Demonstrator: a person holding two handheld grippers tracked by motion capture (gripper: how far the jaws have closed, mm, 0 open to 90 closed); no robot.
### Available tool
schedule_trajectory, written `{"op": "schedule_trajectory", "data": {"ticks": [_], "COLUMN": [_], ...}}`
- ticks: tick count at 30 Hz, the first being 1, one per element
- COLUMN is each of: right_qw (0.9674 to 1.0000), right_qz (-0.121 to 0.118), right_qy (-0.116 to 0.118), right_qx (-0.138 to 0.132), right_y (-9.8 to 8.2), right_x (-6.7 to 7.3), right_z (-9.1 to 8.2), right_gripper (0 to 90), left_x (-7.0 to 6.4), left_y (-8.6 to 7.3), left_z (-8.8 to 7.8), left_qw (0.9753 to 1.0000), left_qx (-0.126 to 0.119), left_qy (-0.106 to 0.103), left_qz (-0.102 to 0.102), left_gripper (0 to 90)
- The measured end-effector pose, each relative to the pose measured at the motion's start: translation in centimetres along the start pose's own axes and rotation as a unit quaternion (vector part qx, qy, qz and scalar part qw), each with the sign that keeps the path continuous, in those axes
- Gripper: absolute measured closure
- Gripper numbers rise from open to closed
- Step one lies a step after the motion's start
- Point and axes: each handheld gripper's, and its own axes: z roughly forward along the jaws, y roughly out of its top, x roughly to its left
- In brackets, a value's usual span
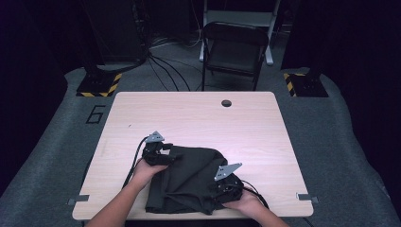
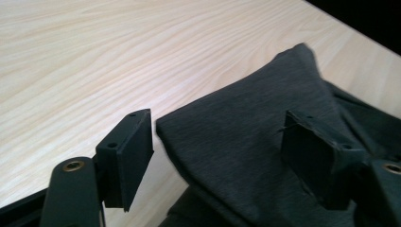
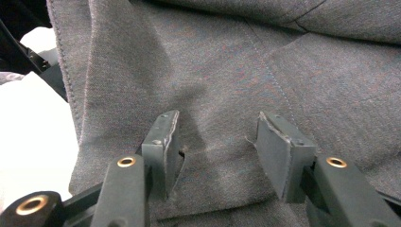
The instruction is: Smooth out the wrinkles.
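At the near edge of the table [image 1: 198, 109], the dark cloth [image 1: 189, 177] is lain in a loose, partly folded heap, and it appears to be kept there so that both hands can work its folds without a long reach. The right gripper [image 1: 222, 187] is seen at the cloth's near right corner, with the hand behind it resting by the table edge. In the right gripper view its jaws are stood apart and lowered onto the grey cloth [image 3: 213, 85]; fabric is spread between and beneath the pads, yet nothing is seen to be pinched, so the gripper is judged released, probably placed to pin or steady that side.

Farther off, the left gripper [image 1: 163, 151] is held at the cloth's far left corner. In the left gripper view its jaws are spread wide: a folded edge of the cloth [image 2: 236, 137] is lain between them, draped against the right-hand pad and clear of the left-hand one. No grasp is made; that corner seems lined up for taking.
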Motion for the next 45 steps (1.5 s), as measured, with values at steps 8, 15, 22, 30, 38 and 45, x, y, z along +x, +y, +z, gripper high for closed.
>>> {"op": "schedule_trajectory", "data": {"ticks": [8,15,22,30,38,45], "right_qw": [1.0,1.0,0.9997,0.9952,0.9911,0.9883], "right_qz": [-0.007,-0.002,0.002,0.041,0.06,0.075], "right_qy": [0.002,0.003,-0.006,-0.037,-0.066,-0.087], "right_qx": [0.003,0.003,-0.023,-0.081,-0.099,-0.101], "right_y": [0.0,0.3,0.8,0.6,0.3,1.1], "right_x": [0.0,0.1,-0.2,-1.9,-2.9,-3.8], "right_z": [0.0,-0.2,-1.8,-5.1,-6.5,-7.1], "right_gripper": [48.2,45.4,42.5,42.6,42.8,42.7], "left_x": [-0.9,-2.4,-4.8,-7.9,-10.4,-12.6], "left_y": [0.4,1.0,1.9,2.0,1.5,0.5], "left_z": [-1.2,-2.6,-3.8,-4.1,-3.8,-3.7], "left_qw": [0.9993,0.997,0.9931,0.9879,0.9835,0.9779], "left_qx": [-0.022,-0.043,-0.059,-0.058,-0.047,-0.02], "left_qy": [-0.015,-0.028,-0.051,-0.074,-0.112,-0.131], "left_qz": [0.026,0.058,0.088,0.123,0.134,0.162], "left_gripper": [51.7,76.0,82.2,82.3,76.3,67.3]}}
